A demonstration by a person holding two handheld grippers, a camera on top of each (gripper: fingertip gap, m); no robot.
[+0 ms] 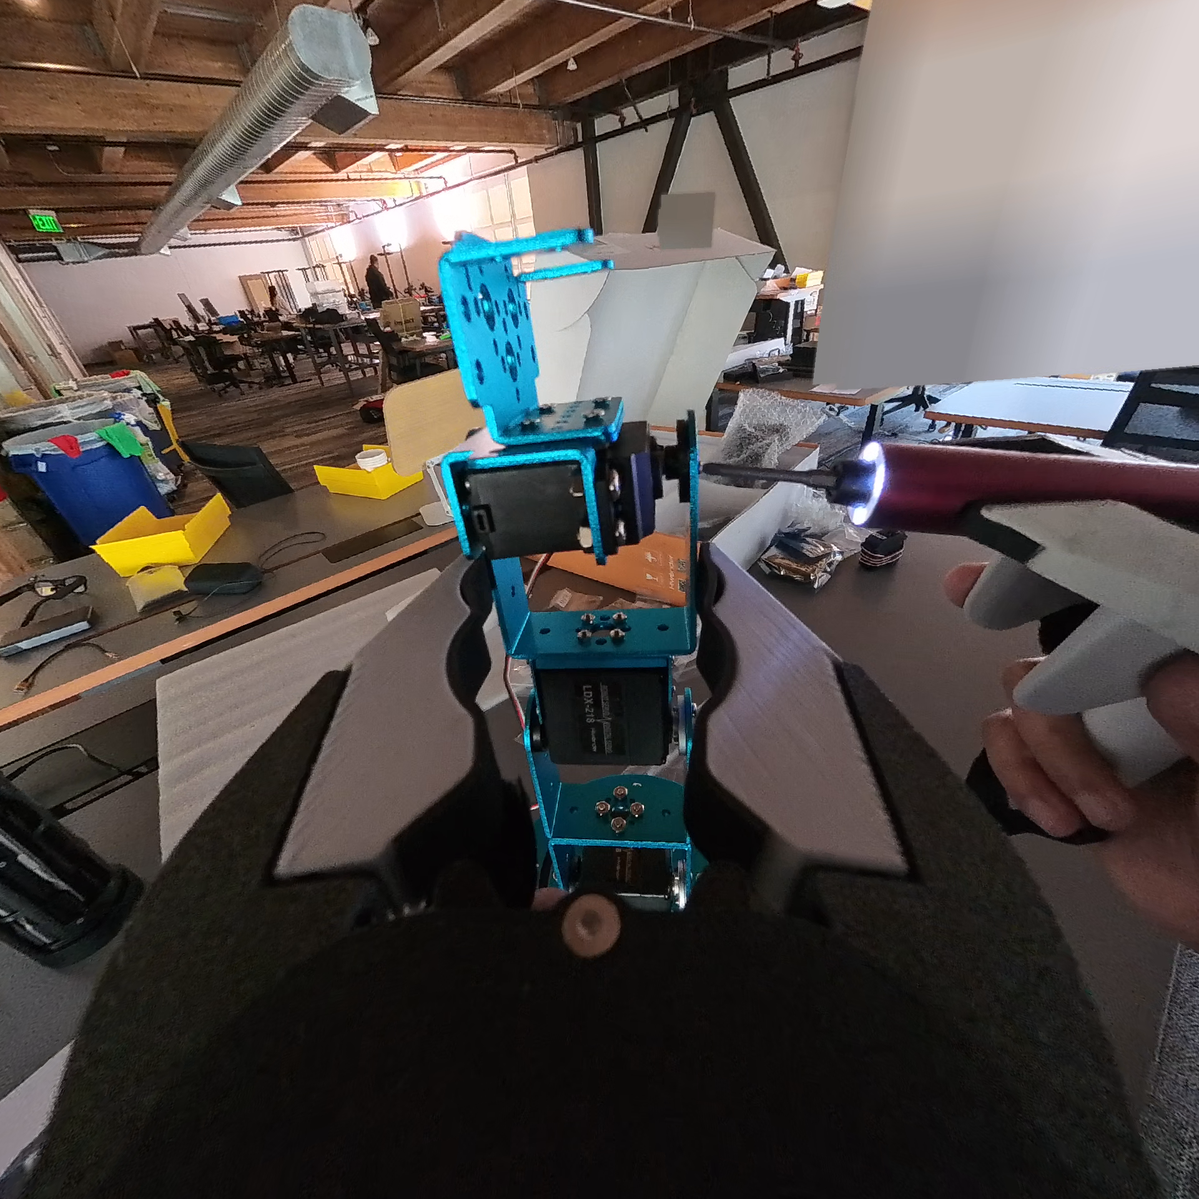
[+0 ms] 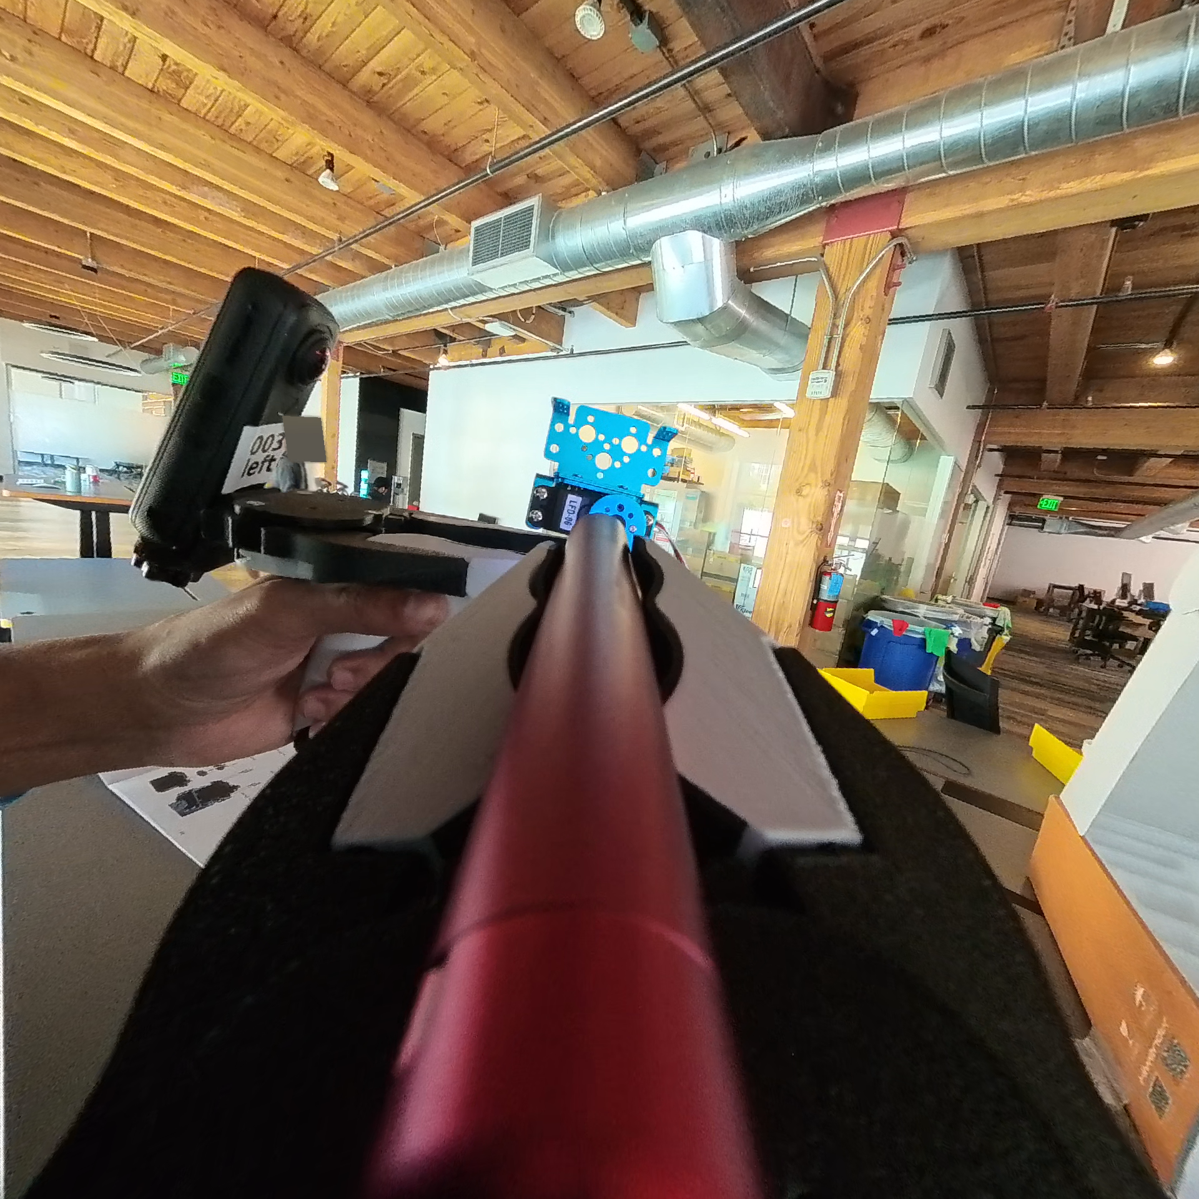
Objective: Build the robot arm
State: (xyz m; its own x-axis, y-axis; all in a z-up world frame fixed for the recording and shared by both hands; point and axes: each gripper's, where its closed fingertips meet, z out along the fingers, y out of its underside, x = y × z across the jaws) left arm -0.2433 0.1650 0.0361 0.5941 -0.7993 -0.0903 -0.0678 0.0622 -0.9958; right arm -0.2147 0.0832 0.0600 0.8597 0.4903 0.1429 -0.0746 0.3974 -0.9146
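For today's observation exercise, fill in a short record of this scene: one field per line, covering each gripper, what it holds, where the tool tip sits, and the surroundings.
left gripper: shut on the blue servo arm, held upright
right gripper: shut on the red screwdriver
screwdriver light: on, at the front end
bit: level, tip at the black horn on the arm's upper joint; contact with a screw cannot be told
hands: one on each gripper handle
behind: grey table, yellow trays, blue bin

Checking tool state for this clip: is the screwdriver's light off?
No: the red screwdriver held in the right gripper shows bright white lights glowing around its front end, beside the blue bracket.
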